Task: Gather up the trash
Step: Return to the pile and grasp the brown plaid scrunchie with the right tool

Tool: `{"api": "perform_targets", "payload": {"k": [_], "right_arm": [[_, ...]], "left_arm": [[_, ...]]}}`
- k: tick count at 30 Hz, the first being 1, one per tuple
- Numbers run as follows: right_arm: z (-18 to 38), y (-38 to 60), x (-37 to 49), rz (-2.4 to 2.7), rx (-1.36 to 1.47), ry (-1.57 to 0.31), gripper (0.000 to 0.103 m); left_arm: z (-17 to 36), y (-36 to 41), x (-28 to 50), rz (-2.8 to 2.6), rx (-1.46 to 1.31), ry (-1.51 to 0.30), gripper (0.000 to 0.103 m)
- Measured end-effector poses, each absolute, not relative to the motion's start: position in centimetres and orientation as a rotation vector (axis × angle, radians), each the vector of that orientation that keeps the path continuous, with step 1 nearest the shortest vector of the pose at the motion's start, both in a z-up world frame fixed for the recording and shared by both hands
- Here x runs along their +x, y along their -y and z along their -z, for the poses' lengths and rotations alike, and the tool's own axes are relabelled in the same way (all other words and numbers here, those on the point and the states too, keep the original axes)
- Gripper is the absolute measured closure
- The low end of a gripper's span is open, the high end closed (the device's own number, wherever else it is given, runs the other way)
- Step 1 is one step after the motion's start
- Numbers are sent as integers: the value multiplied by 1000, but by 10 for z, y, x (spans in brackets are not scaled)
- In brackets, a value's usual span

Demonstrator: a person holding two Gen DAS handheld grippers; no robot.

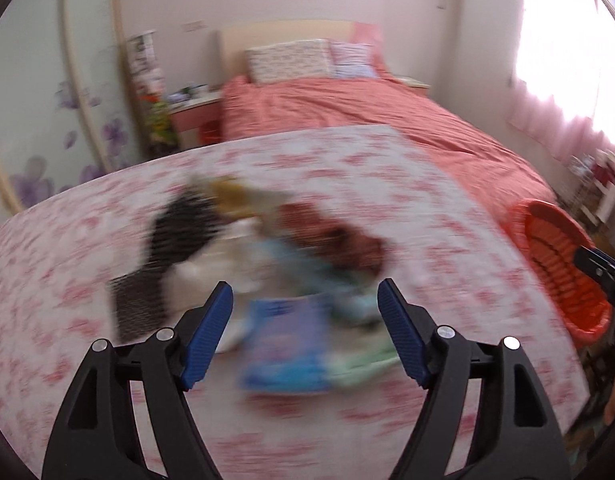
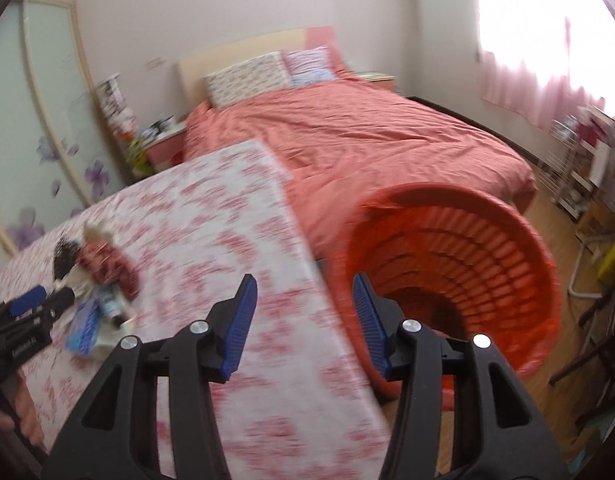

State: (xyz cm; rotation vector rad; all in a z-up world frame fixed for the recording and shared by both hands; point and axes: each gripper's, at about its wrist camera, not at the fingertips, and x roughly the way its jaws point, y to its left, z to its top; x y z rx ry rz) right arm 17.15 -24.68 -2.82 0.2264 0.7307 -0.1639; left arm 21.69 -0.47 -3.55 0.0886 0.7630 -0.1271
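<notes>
A blurred pile of trash lies on the table with a pink-flowered cloth (image 1: 447, 240): a blue packet (image 1: 285, 350), a dark red wrapper (image 1: 335, 236), a black wrapper (image 1: 179, 236), a yellow-brown one (image 1: 235, 196) and pale green paper (image 1: 363, 364). My left gripper (image 1: 305, 292) is open and empty, just before the blue packet. My right gripper (image 2: 305, 284) is open and empty, over the table's right edge by the orange basket (image 2: 467, 248). The pile (image 2: 103, 276) and the left gripper (image 2: 31, 308) show at the left of the right wrist view.
The orange basket (image 1: 563, 268) stands on the floor off the table's right edge. A bed with a salmon cover (image 2: 367, 136) lies behind the table. A nightstand (image 1: 195, 116) and wardrobe (image 1: 31, 100) are at left, a rack (image 2: 575, 168) and chair frames at right.
</notes>
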Motion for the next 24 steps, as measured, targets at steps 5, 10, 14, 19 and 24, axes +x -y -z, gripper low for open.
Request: {"api": "perform_targets", "payload": {"k": [5, 10, 14, 19, 24], "right_arm": [[34, 194, 191, 66, 185, -771, 53], [37, 145, 214, -33, 163, -796, 53], [36, 106, 240, -120, 162, -803, 53], [39, 78, 264, -156, 146, -809, 48], [51, 69, 283, -127, 124, -839, 68]], "left_arm": [[47, -61, 224, -6, 39, -779, 29], [57, -103, 231, -80, -17, -800, 29], [64, -129, 233, -105, -58, -815, 29], [71, -143, 238, -102, -87, -830, 29], [74, -142, 244, -78, -118, -841, 29]]}}
